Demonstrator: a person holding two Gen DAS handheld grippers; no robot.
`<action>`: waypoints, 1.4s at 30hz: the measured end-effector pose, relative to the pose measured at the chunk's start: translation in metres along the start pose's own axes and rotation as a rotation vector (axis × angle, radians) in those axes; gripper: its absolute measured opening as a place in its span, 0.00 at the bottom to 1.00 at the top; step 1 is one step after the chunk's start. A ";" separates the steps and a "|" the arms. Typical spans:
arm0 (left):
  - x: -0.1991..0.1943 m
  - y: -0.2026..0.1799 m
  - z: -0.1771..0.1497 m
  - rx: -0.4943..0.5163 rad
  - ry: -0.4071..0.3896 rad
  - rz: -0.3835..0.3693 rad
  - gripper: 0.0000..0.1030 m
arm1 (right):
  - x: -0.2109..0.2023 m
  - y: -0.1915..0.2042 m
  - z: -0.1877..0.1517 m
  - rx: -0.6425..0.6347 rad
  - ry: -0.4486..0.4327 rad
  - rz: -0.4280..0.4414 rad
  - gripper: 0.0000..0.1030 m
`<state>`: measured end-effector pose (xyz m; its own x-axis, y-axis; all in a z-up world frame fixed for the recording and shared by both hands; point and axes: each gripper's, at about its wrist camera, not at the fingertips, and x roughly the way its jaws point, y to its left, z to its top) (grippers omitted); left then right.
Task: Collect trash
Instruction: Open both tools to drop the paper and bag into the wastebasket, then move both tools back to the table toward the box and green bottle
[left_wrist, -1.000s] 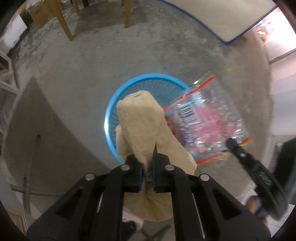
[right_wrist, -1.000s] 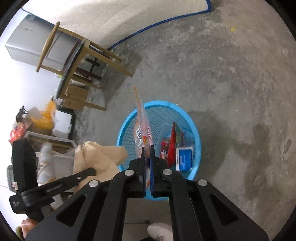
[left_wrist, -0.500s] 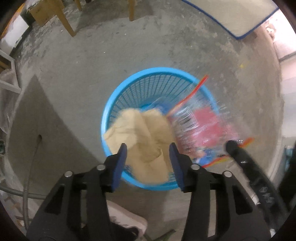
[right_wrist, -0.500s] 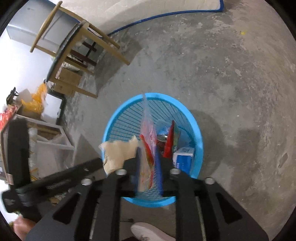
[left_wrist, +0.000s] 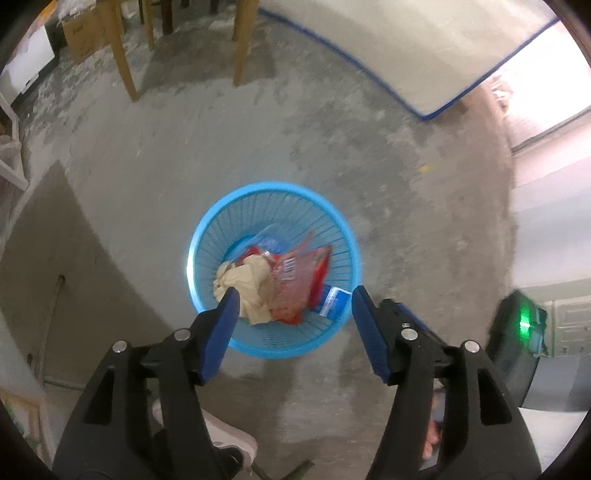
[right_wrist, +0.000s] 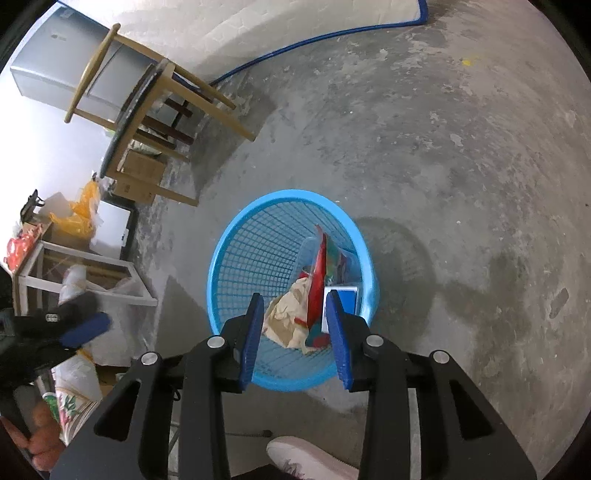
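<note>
Bare, stained concrete floor (right_wrist: 461, 155) ran under both cameras, with a blue mesh wastebasket (left_wrist: 207, 236) standing on it directly below the tongs. A second before, the left gripper (left_wrist: 293, 302) had been clamped on a crumpled brown paper bag (left_wrist: 245, 284) and the right gripper (right_wrist: 295, 306) on a clear red-printed plastic wrapper (left_wrist: 295, 284); by this moment both pieces lay inside the basket, beside a small blue-and-white carton (left_wrist: 334, 304). The left jaws stood wide and were opening further, with nothing between them; the right jaws stood narrower, also opening, also empty. I judged that both drops had landed and this pair of items was collected, leaving both hands free for more trash.

Motion blurred the left view, so the wrapper's print could not be read. Paper and wrapper covered the basket's bottom, and other red and blue scraps beneath them could not be identified. Along the frame edges a wooden chair (right_wrist: 155, 96) and cardboard boxes (right_wrist: 138, 177) were cut off or distorted, and only a pale shoe (right_wrist: 306, 458) of the person showed.
</note>
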<state>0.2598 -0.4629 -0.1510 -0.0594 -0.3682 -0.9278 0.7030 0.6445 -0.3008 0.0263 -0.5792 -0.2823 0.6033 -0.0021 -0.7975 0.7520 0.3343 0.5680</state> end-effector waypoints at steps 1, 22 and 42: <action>-0.012 -0.001 -0.004 0.007 -0.019 -0.013 0.60 | -0.006 0.000 -0.002 -0.002 -0.002 0.006 0.37; -0.294 0.111 -0.294 -0.257 -0.597 0.054 0.78 | -0.154 0.133 -0.076 -0.417 -0.019 0.207 0.61; -0.301 0.325 -0.341 -0.820 -0.615 0.111 0.79 | -0.136 0.359 -0.258 -0.895 0.229 0.349 0.61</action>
<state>0.2646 0.0861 -0.0448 0.5110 -0.4093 -0.7559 -0.0313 0.8700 -0.4921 0.1461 -0.2155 -0.0222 0.6162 0.3832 -0.6881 0.0066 0.8711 0.4910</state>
